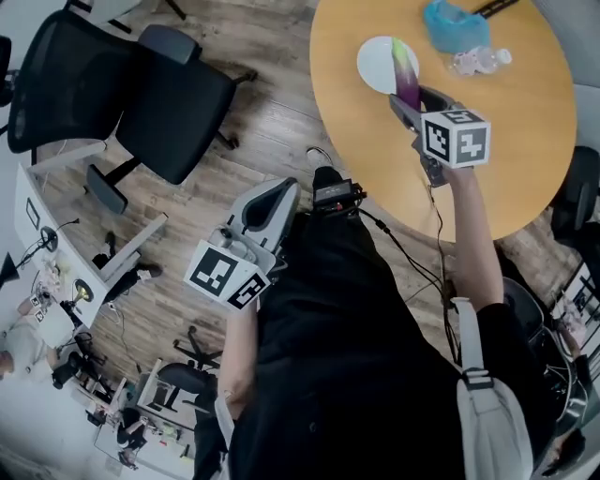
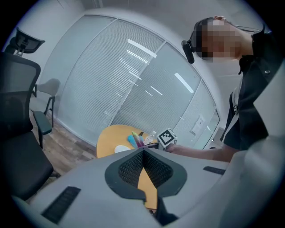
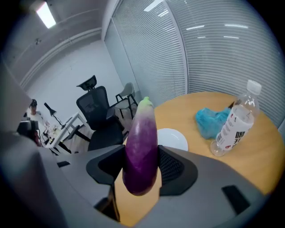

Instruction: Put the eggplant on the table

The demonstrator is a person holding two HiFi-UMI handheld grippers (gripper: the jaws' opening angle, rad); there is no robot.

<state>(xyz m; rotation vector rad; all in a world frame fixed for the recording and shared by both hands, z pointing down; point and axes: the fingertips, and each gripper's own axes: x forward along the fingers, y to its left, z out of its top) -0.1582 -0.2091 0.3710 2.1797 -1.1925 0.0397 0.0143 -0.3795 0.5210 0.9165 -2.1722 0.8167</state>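
A purple eggplant (image 1: 406, 80) with a pale green tip stands upright between the jaws of my right gripper (image 1: 412, 98), which is shut on it above the round wooden table (image 1: 506, 141), just right of a white plate (image 1: 380, 64). In the right gripper view the eggplant (image 3: 141, 147) fills the gap of the right gripper (image 3: 141, 161), with the plate (image 3: 173, 139) behind it. My left gripper (image 1: 284, 190) hangs over the wooden floor beside the person's body, off the table. In its own view the left gripper (image 2: 143, 151) has its pads meeting at the tips, with nothing held.
A blue cloth (image 1: 455, 26) and a clear plastic bottle (image 1: 478, 62) lie on the far side of the table; the bottle (image 3: 234, 122) stands right of the cloth (image 3: 210, 121). Black office chairs (image 1: 122, 84) and a white desk (image 1: 56, 244) stand left of the table.
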